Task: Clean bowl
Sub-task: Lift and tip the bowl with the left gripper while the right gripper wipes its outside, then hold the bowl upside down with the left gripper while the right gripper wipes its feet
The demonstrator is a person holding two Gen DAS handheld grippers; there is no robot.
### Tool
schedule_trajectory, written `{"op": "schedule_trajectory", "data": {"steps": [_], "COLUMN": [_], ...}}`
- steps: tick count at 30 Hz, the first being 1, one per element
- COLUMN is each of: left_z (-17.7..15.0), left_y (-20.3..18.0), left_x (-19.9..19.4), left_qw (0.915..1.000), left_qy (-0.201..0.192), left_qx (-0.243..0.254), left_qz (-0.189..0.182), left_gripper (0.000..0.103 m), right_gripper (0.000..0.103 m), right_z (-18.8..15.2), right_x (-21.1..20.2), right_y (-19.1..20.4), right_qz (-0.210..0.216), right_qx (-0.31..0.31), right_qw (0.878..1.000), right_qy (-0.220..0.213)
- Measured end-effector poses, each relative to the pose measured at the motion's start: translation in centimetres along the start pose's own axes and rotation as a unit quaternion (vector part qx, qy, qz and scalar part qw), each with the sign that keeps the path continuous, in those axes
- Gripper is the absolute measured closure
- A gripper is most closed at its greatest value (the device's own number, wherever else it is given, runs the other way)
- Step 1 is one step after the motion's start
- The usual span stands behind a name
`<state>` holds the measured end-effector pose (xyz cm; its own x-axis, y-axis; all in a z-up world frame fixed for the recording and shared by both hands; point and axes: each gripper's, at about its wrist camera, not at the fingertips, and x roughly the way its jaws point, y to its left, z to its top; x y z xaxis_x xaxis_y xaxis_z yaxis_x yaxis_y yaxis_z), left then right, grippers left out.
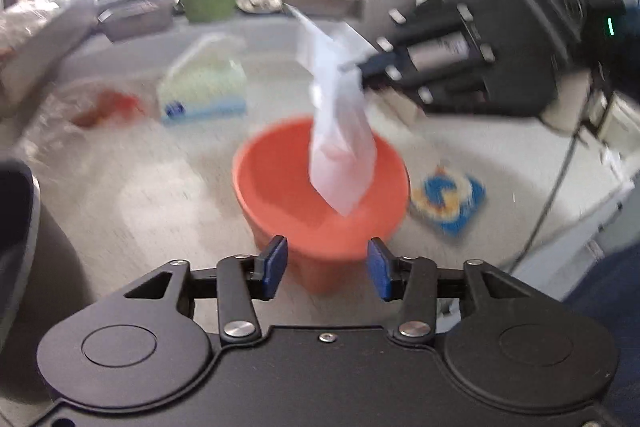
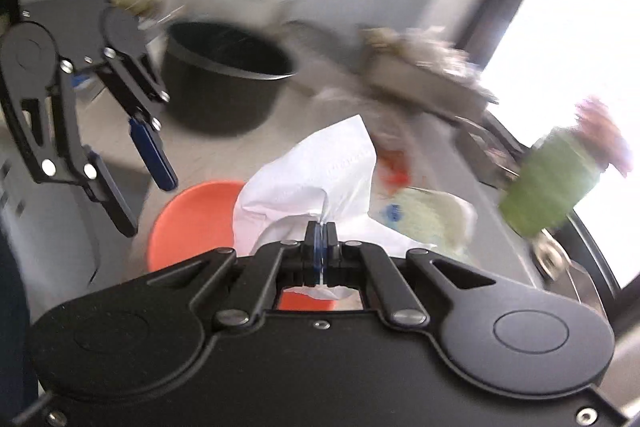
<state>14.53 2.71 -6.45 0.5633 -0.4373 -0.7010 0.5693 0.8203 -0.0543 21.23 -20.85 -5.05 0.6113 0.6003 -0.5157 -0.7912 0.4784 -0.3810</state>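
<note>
Dangling a white tissue (image 1: pixel 342 147) over the orange bowl (image 1: pixel 280 183), the right gripper (image 2: pixel 321 239) jaws pinch it shut while the left gripper (image 1: pixel 327 267) jaws gape empty, leaving the bowl free to skid across the counter (image 1: pixel 140 195).

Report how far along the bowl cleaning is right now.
Done: the right gripper is shut on a white tissue, presumably pulled from the tissue pack on the table.
In hand: the tissue hangs over the orange bowl, which looks unsoiled. The left gripper is open just in front of the bowl, not gripping it.
Left: whether wiping has happened, the blurred frames don't show.
</note>
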Motion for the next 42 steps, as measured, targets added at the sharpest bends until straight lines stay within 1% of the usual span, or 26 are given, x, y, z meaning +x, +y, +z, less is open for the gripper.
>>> {"op": "schedule_trajectory", "data": {"steps": [3, 7, 8, 12, 15, 16, 17, 18, 19, 22, 23, 24, 26, 27, 28, 29, 30, 31, 32, 33, 34, 36, 38, 40, 41, 42], "left_z": [1.9, 3.7, 4.2, 5.7, 5.7, 5.5, 5.1, 4.9, 4.5, 3.1, 2.2, 1.1, -0.8, -1.3, -1.7, -2.1, -2.5, -2.7, -2.7, -2.4, -2.1, -1.2, 0.3, 1.3, 1.9, 2.3], "left_y": [-0.6, -2.4, -3.1, -6.5, -9.4, -10.3, -11.3, -11.8, -12.1, -13.2, -13.5, -13.8, -13.9, -13.9, -13.8, -13.7, -13.6, -13.5, -13.3, -12.9, -12.5, -11.8, -10.6, -10.0, -9.5, -9.2], "left_x": [1.6, 3.1, 3.3, 3.8, 5.2, 5.6, 6.3, 6.7, 7.2, 9.0, 9.8, 10.7, 11.6, 11.9, 12.1, 12.1, 12.2, 12.1, 11.9, 11.4, 11.0, 10.0, 8.5, 7.7, 7.2, 6.8], "left_qw": [0.9973, 0.9914, 0.9902, 0.9863, 0.9749, 0.9696, 0.9618, 0.9564, 0.9512, 0.9295, 0.9146, 0.8957, 0.8630, 0.8548, 0.8498, 0.8485, 0.8471, 0.8458, 0.8517, 0.8651, 0.8756, 0.8947, 0.9251, 0.9407, 0.9515, 0.9589], "left_qy": [0.032, 0.064, 0.069, 0.072, 0.100, 0.114, 0.133, 0.147, 0.158, 0.193, 0.203, 0.212, 0.222, 0.226, 0.224, 0.214, 0.204, 0.197, 0.188, 0.173, 0.162, 0.153, 0.138, 0.130, 0.122, 0.118], "left_qx": [0.011, 0.026, 0.034, 0.111, 0.182, 0.205, 0.232, 0.247, 0.260, 0.307, 0.340, 0.378, 0.436, 0.448, 0.457, 0.462, 0.467, 0.469, 0.460, 0.439, 0.422, 0.390, 0.331, 0.294, 0.266, 0.243], "left_qz": [0.066, 0.111, 0.116, 0.098, 0.078, 0.069, 0.059, 0.053, 0.053, 0.068, 0.084, 0.101, 0.128, 0.131, 0.137, 0.145, 0.152, 0.160, 0.166, 0.170, 0.171, 0.156, 0.126, 0.107, 0.095, 0.086], "left_gripper": [0.058, 0.058, 0.058, 0.058, 0.058, 0.058, 0.058, 0.058, 0.058, 0.058, 0.058, 0.058, 0.062, 0.071, 0.075, 0.076, 0.085, 0.088, 0.089, 0.091, 0.093, 0.093, 0.093, 0.093, 0.093, 0.093], "right_gripper": [0.102, 0.102, 0.102, 0.102, 0.102, 0.102, 0.102, 0.102, 0.102, 0.102, 0.102, 0.102, 0.102, 0.102, 0.102, 0.102, 0.102, 0.102, 0.102, 0.102, 0.102, 0.102, 0.102, 0.102, 0.102, 0.102], "right_z": [-0.7, -2.1, -2.4, -4.4, -5.7, -6.0, -6.3, -6.6, -6.8, -7.2, -7.3, -7.3, -7.4, -7.4, -7.4, -7.5, -7.6, -7.7, -7.7, -7.7, -7.7, -7.6, -7.6, -7.4, -7.3, -7.2], "right_x": [-1.0, -2.1, -2.4, -3.2, -3.9, -4.3, -4.6, -4.8, -5.0, -5.4, -5.4, -5.4, -5.5, -5.5, -5.6, -5.6, -5.5, -5.5, -5.5, -5.6, -5.6, -5.6, -5.6, -5.4, -5.3, -5.2], "right_y": [-0.6, -1.1, -1.2, -1.8, -1.5, -1.4, -1.2, -1.1, -1.0, -0.9, -0.9, -0.9, -0.7, -0.5, -0.4, -0.4, -0.3, -0.2, -0.1, 0.0, 0.0, 0.1, 0.1, 0.2, 0.2, 0.3], "right_qz": [-0.038, -0.088, -0.101, -0.129, -0.137, -0.136, -0.137, -0.139, -0.139, -0.140, -0.139, -0.138, -0.136, -0.134, -0.132, -0.132, -0.131, -0.130, -0.128, -0.127, -0.126, -0.123, -0.121, -0.120, -0.119, -0.118], "right_qx": [0.050, 0.108, 0.120, 0.167, 0.177, 0.179, 0.183, 0.187, 0.191, 0.200, 0.202, 0.202, 0.198, 0.195, 0.193, 0.195, 0.200, 0.204, 0.207, 0.209, 0.209, 0.207, 0.204, 0.199, 0.195, 0.188], "right_qw": [0.998, 0.990, 0.987, 0.977, 0.975, 0.974, 0.974, 0.972, 0.972, 0.970, 0.969, 0.970, 0.971, 0.972, 0.972, 0.972, 0.971, 0.970, 0.970, 0.970, 0.970, 0.971, 0.971, 0.973, 0.974, 0.975], "right_qy": [-0.019, -0.024, -0.023, -0.005, 0.007, 0.008, 0.008, 0.007, 0.005, 0.001, 0.000, -0.001, -0.003, -0.004, -0.005, -0.006, -0.006, -0.006, -0.007, -0.007, -0.008, -0.008, -0.006, 0.000, 0.001, 0.003]}}
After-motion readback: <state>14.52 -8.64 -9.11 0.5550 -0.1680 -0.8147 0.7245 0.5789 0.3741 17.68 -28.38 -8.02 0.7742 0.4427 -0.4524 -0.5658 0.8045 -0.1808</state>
